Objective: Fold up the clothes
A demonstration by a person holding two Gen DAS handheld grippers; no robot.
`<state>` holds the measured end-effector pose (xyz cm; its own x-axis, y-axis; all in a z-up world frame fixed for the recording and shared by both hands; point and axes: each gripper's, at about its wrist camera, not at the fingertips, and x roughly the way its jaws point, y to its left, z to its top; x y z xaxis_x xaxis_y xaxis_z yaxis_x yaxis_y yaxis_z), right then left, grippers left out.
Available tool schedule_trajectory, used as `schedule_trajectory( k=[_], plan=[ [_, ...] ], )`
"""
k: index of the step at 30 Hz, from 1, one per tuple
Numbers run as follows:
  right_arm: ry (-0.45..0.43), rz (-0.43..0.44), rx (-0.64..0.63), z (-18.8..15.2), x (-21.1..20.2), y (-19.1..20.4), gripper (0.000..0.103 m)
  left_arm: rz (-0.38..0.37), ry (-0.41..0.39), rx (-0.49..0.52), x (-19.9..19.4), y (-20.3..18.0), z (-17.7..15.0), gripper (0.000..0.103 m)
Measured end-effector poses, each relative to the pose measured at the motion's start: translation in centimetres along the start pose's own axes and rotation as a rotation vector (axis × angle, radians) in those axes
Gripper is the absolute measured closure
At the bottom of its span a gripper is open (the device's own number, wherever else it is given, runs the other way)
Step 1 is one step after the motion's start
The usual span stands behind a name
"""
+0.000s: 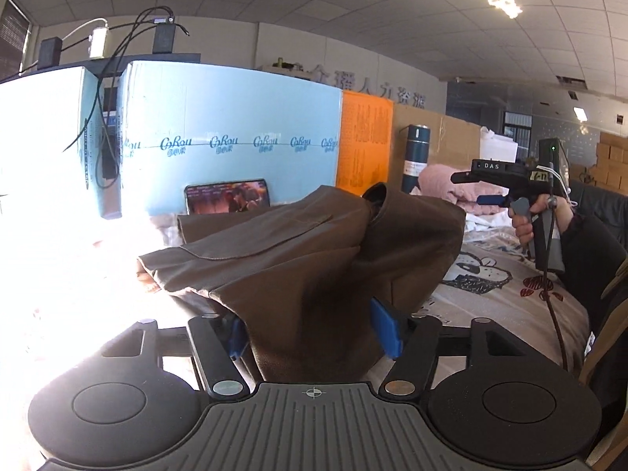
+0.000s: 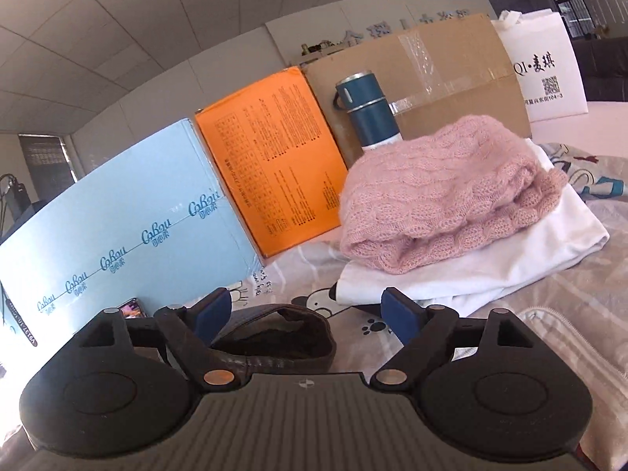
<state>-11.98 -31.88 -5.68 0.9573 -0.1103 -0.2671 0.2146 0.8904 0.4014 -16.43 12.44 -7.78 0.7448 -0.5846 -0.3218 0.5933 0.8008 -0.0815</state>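
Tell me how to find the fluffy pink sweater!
Find the big cardboard box at the back. In front of it, a blue flask stands beside folded clothes. The pink sweater tops that pile, knitted and fuzzy, over smooth white cloth.

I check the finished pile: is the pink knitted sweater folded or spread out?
Folded. The pink knitted sweater lies doubled into a thick bundle on the white garment, with layered edges showing along its front.

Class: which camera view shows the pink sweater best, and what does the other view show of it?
The right wrist view: the pink sweater sits large and folded on white cloth. The left wrist view shows only a small, distant part behind the brown garment.
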Motion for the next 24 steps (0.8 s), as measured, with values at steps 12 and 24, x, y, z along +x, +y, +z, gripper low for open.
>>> schedule_trajectory(
  k=[12,24],
  plan=[
    [0.167,0.315,-0.18,0.9,-0.2,14.4,0.006,-0.064,-0.17,-0.309,1.0,4.4,1.1,0.025],
    [0.328,0.122,-0.496,-4.2,2.5,17.3,0.008,-0.097,-0.211,-0.337,1.0,5.0,0.3,0.083]
  ],
)
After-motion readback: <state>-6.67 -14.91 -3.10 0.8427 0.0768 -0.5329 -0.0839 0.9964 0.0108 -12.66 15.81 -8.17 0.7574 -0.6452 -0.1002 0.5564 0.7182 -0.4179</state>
